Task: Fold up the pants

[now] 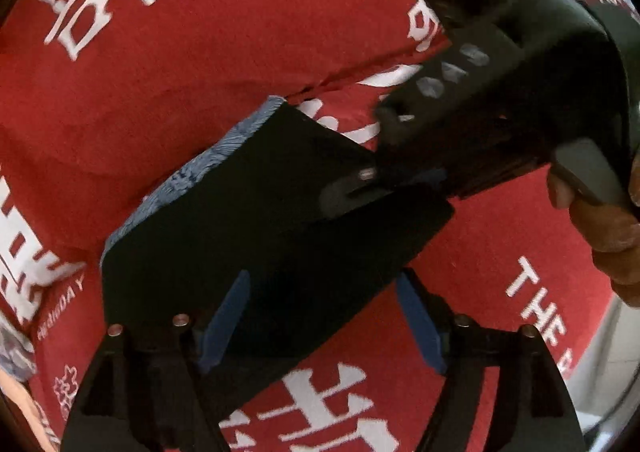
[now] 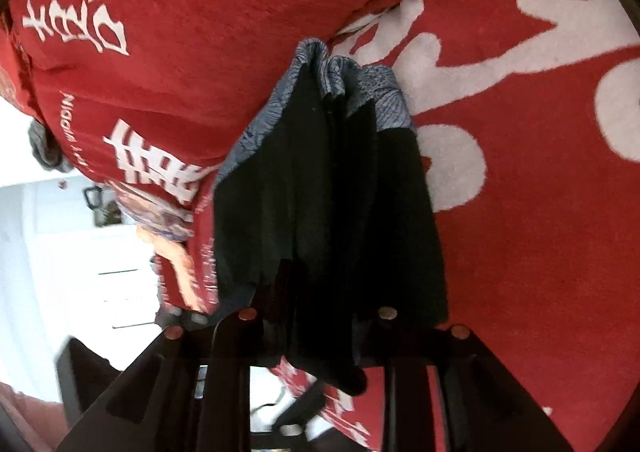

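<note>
In the left wrist view the black pants [image 1: 248,236] lie as a dark slab across the middle of the frame on a red blanket [image 1: 200,92] printed with white characters. A strip of blue-grey patterned lining [image 1: 200,168] edges their upper-left side. The left tool [image 1: 320,328] sits at the bottom, its two blue-tipped fingers [image 1: 224,324] standing apart with the cloth lying between and over them; they do not look pressed onto it. Only this view shows the right tool [image 1: 472,100] from outside: a black body reaching in from the upper right, a green light on top, a bare hand [image 1: 600,220] gripping it at the right edge. Its fingertips are hidden behind the pants and its own body.

In the right wrist view the pants [image 2: 332,204] hang in bunched vertical folds from centre to bottom, the patterned lining [image 2: 340,72] gathered at the top. The right tool [image 2: 320,316] appears closed on this bunch, though dark cloth against dark fingers blurs the contact. A bright white room [image 2: 80,232], hard to read, fills the lower left past the blanket [image 2: 520,212].
</note>
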